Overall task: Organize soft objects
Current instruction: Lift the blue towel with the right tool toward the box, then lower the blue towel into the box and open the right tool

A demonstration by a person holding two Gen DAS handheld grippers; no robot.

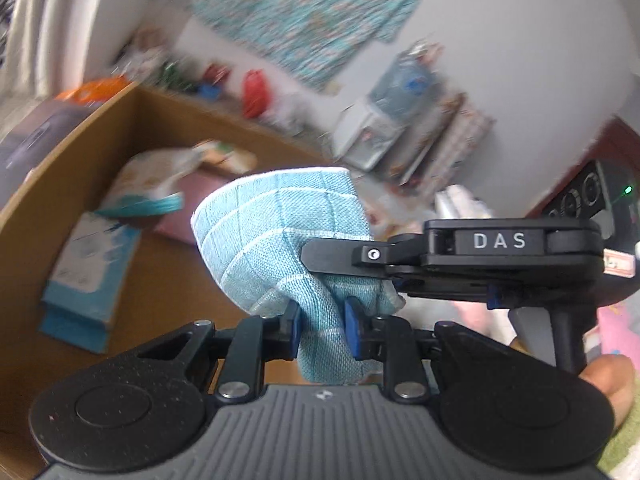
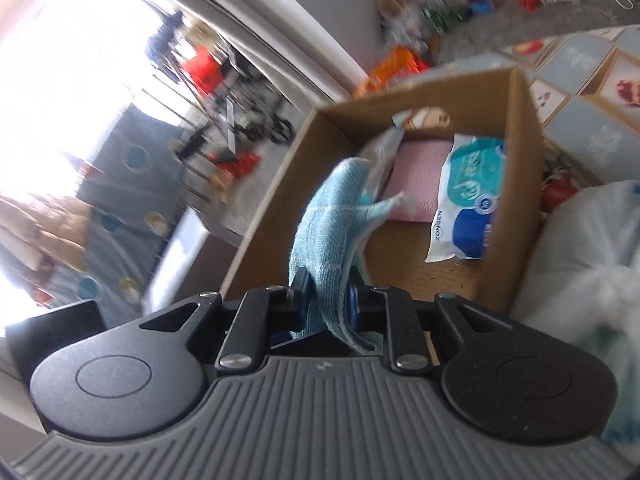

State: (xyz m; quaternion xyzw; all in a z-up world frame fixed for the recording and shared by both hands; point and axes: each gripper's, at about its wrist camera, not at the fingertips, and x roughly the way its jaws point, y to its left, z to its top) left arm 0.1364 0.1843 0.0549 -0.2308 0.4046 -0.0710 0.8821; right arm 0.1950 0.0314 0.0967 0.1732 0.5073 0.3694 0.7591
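Note:
A light blue checked cloth is held by both grippers above an open cardboard box. My left gripper is shut on the cloth's lower fold. My right gripper is shut on the same blue cloth, and it shows in the left wrist view coming in from the right, its fingers clamped on the cloth's side. The box holds a pink cloth, a blue and white wipes pack and another pale packet.
In the left wrist view the box holds the wipes pack, a round pale packet and the pink cloth. Clutter and a red bag lie on the floor beyond. A white plastic bag sits right of the box.

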